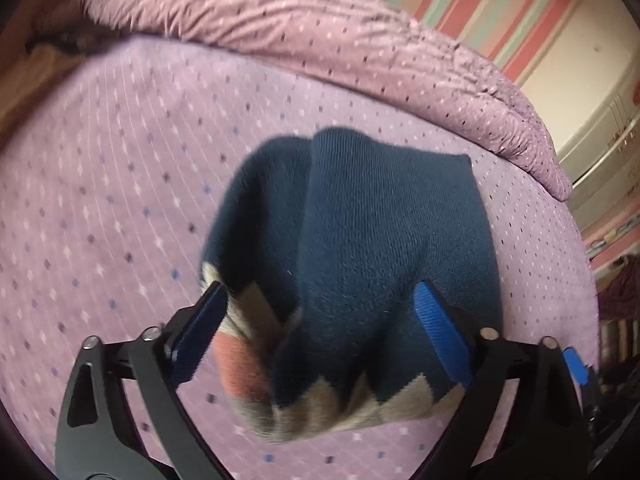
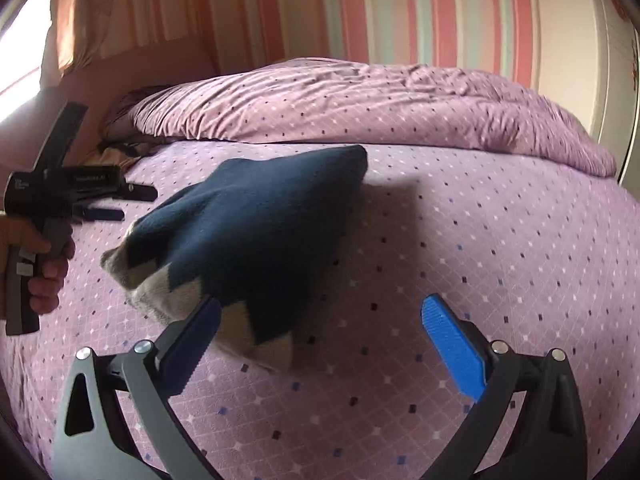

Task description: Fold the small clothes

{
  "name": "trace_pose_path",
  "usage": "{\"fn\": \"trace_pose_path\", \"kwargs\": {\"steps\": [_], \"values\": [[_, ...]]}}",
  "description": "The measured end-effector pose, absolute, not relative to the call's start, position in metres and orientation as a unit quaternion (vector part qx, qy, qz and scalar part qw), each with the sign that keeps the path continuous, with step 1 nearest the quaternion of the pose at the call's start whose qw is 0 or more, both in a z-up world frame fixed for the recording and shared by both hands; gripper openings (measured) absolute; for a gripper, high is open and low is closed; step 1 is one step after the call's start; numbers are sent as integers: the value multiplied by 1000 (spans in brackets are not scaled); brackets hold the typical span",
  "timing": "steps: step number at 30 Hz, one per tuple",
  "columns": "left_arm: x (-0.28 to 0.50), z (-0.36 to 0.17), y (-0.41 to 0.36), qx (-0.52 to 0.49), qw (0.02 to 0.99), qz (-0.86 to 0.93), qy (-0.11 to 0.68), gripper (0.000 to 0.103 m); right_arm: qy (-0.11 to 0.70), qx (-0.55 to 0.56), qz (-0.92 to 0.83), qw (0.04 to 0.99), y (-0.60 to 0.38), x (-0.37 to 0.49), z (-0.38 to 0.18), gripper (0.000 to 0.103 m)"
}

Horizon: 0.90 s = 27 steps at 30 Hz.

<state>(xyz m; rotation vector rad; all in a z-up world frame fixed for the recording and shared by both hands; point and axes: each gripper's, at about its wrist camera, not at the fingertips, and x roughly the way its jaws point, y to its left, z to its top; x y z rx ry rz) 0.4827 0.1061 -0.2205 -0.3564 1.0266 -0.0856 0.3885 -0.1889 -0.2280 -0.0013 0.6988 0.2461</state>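
Note:
A navy knitted garment (image 1: 360, 248) with a beige zigzag edge and a pink patch lies bunched on the purple bedsheet (image 1: 100, 184). My left gripper (image 1: 320, 304) is open, its blue pads on either side of the garment's near edge. In the right wrist view the garment (image 2: 256, 232) lies left of centre. My right gripper (image 2: 320, 316) is open, its left finger beside the garment's beige corner, nothing between the pads. The left gripper (image 2: 104, 210) shows there at the far left, held in a hand, apart from the garment.
A rumpled purple duvet (image 2: 380, 100) lies across the far side of the bed. A striped wall (image 2: 400, 8) stands behind it. A white cupboard (image 1: 592, 92) is at the right. Bare sheet (image 2: 480, 240) spreads right of the garment.

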Motion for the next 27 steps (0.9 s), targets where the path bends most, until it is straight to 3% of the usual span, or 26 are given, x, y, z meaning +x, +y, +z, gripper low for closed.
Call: {"fn": "trace_pose_path", "kwargs": {"steps": [6, 9, 11, 15, 17, 18, 19, 27], "values": [[495, -238, 98, -167, 833, -33, 527, 86, 338, 20, 135, 931, -199, 396, -228, 101], [501, -244, 96, -198, 818, -57, 537, 78, 337, 19, 140, 931, -201, 396, -227, 101], [505, -248, 89, -196, 811, -73, 547, 67, 339, 20, 143, 930, -203, 397, -229, 101], [507, -250, 77, -158, 815, -73, 552, 56, 338, 19, 142, 930, -206, 397, -230, 101], [507, -248, 76, -157, 818, -73, 548, 44, 340, 18, 142, 930, -206, 398, -232, 101], [506, -246, 76, -154, 821, -72, 544, 31, 341, 17, 141, 929, -205, 398, -232, 101], [505, -242, 75, -146, 826, -73, 539, 25, 341, 16, 142, 929, -204, 399, -232, 101], [485, -204, 75, -115, 867, -65, 481, 17, 332, 12, 154, 931, -182, 401, -218, 101]]}}
